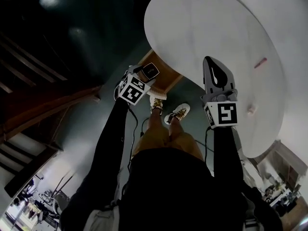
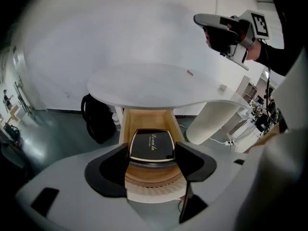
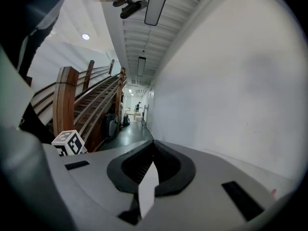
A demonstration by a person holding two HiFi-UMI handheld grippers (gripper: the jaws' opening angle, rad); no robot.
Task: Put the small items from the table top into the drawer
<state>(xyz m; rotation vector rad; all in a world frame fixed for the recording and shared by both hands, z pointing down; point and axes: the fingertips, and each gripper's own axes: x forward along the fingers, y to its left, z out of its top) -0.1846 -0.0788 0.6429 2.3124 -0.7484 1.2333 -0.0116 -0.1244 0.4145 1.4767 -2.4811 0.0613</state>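
My left gripper (image 1: 143, 77) (image 2: 151, 152) is shut on a flat black case with a gold rim (image 1: 150, 71) (image 2: 151, 145). It holds the case over the open wooden drawer (image 1: 169, 83) (image 2: 126, 124) under the white table top (image 1: 211, 23) (image 2: 144, 85). On the table lie a small pink item (image 1: 260, 62) (image 2: 190, 72) and a small white piece (image 1: 251, 109) (image 2: 222, 87). My right gripper (image 1: 211, 65) (image 2: 199, 19) (image 3: 153, 150) is raised over the table's near edge. Its jaws are together with nothing held.
A white ribbed column (image 2: 211, 121) stands under the table to the right of the drawer. A black bag (image 2: 96, 117) sits on the floor to its left. A wooden staircase (image 1: 43, 109) (image 3: 72, 100) runs along the left. The person's feet (image 1: 168, 110) stand before the drawer.
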